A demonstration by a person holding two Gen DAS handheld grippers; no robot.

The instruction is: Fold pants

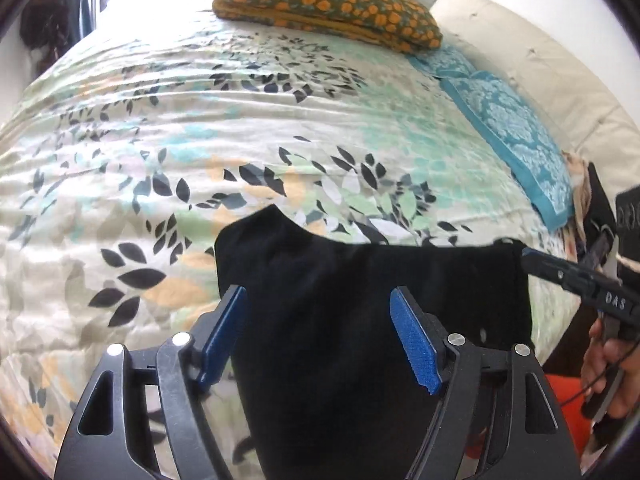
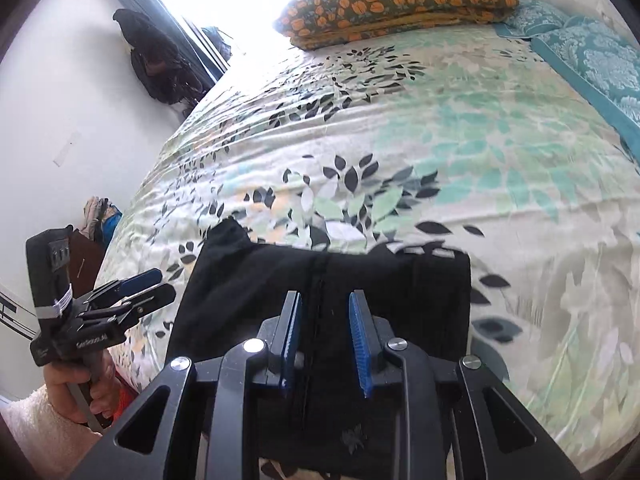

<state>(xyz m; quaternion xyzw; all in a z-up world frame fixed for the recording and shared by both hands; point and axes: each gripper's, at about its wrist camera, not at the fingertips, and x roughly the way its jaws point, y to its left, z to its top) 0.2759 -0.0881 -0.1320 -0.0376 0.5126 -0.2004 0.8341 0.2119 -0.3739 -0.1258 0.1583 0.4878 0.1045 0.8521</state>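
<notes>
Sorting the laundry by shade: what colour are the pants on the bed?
Plain black pants, clearest in the right wrist view.

right claw (image 2: 325,344): parted, over black pants (image 2: 420,300), nothing pinched | pants: folded, flat on near bed (image 2: 440,128) | left claw (image 2: 154,286): near left, beside pants | orange-flowered pillow (image 2: 396,0): far end

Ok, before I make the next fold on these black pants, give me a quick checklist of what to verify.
1. Left gripper open, nothing between its pads: ok.
2. Right gripper clear of cloth: ok, narrow gap, nothing visibly pinched.
3. Black pants lying flat on the bedspread: ok.
4. Pants' far edge even: not ok, one corner pokes out past it.
5. Space beyond pants clear of the orange pillow: ok.
6. Pants' near end: cannot tell, hidden below both grippers.
</notes>
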